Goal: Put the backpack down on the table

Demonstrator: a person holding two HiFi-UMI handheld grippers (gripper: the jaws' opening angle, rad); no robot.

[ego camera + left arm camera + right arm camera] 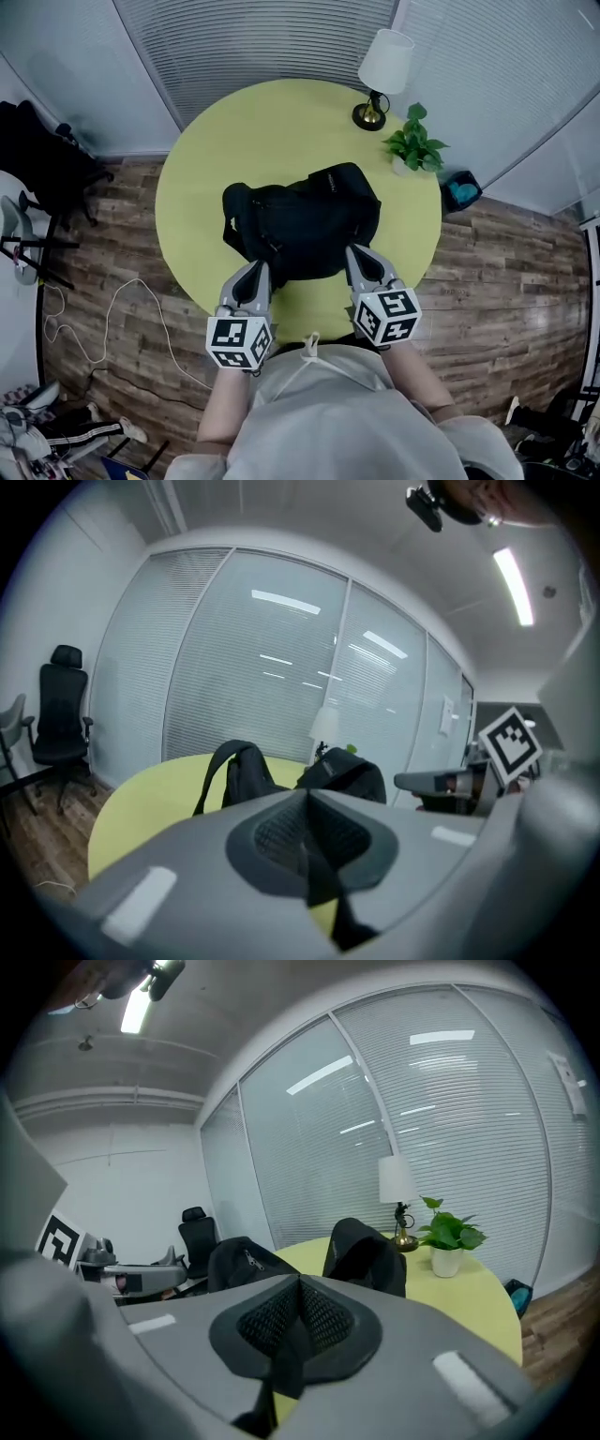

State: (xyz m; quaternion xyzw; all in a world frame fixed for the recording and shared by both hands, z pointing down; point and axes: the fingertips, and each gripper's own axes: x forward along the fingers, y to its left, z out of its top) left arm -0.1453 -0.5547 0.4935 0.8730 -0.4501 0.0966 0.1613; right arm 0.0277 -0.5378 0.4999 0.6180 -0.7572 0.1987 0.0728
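Note:
The black backpack [305, 220] lies on the round yellow-green table [281, 122], slumped on its side with a strap looped at its left end. My left gripper [255, 274] sits at the bag's near left edge and my right gripper [361, 255] at its near right edge. In the left gripper view the jaws of the left gripper [307, 803] meet with nothing between them, and the backpack [244, 771] lies beyond. The right gripper [300, 1288] is likewise shut and empty, with the backpack [366, 1255] ahead of it.
A white-shaded lamp [384, 70] and a small potted plant [414, 141] stand at the table's far right. A black office chair [37, 150] is at the left by the blinds. A white cable [122, 309] trails over the wooden floor.

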